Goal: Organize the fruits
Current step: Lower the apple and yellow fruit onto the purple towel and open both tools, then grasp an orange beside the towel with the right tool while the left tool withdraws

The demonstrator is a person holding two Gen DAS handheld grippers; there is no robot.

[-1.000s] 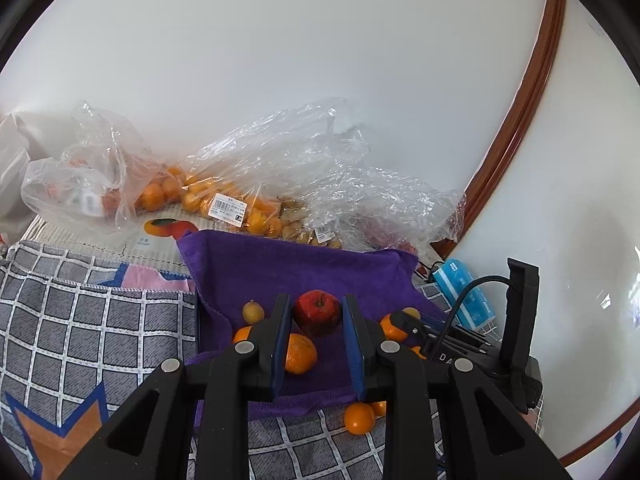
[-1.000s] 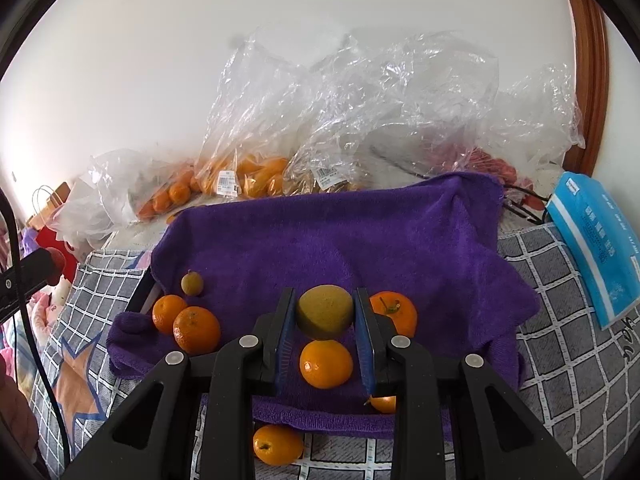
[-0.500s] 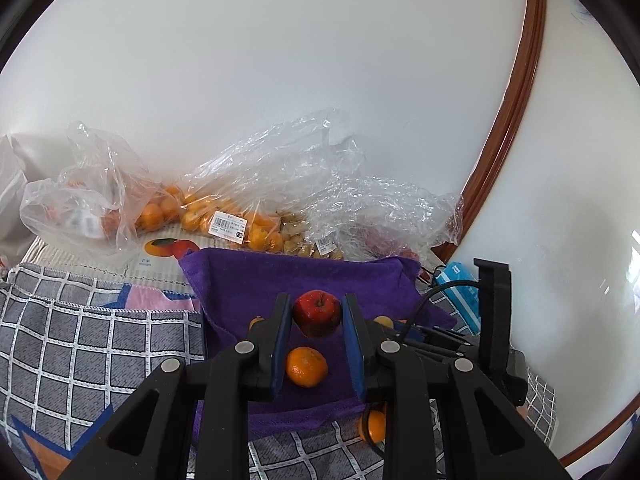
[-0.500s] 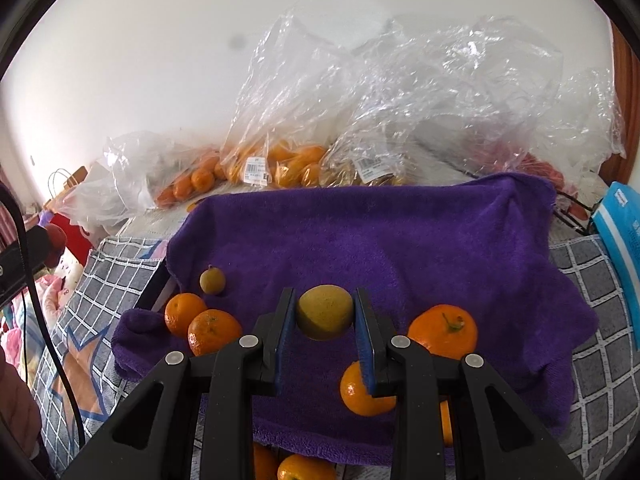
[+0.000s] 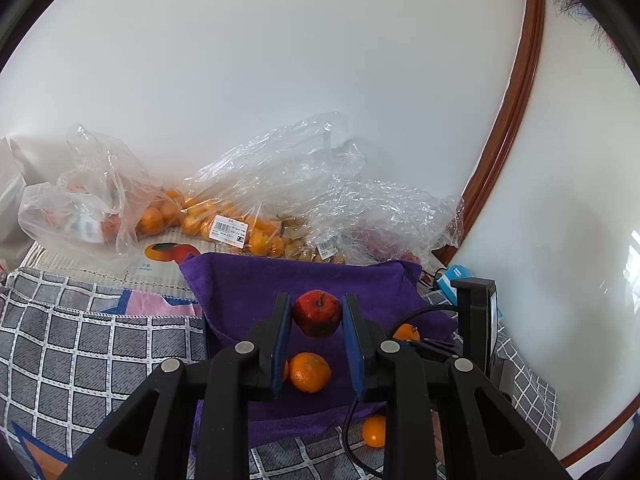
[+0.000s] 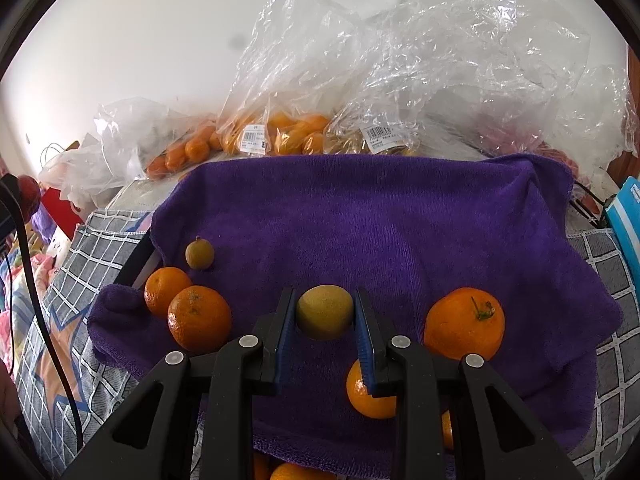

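Note:
My left gripper (image 5: 316,314) is shut on a red apple (image 5: 317,313) and holds it above the purple towel (image 5: 248,288). An orange (image 5: 310,372) lies on the towel below it. My right gripper (image 6: 325,313) is shut on a yellow-green fruit (image 6: 325,312) low over the same purple towel (image 6: 360,220). On the towel in the right wrist view lie two oranges (image 6: 199,318) at the left, a small yellowish fruit (image 6: 199,253), a large orange (image 6: 464,323) at the right and another orange (image 6: 370,396) under the right finger.
Clear plastic bags of oranges (image 5: 228,224) and other fruit (image 6: 288,132) line the wall behind the towel. A blue-and-white pack (image 6: 626,216) lies at the right. A loose orange (image 5: 374,431) sits on the checked cloth (image 5: 80,340). A wooden frame (image 5: 508,112) rises on the right.
Both grippers have lifted and moved forward over the towel, each still holding its fruit. The towel's fruits have slid lower in both views.

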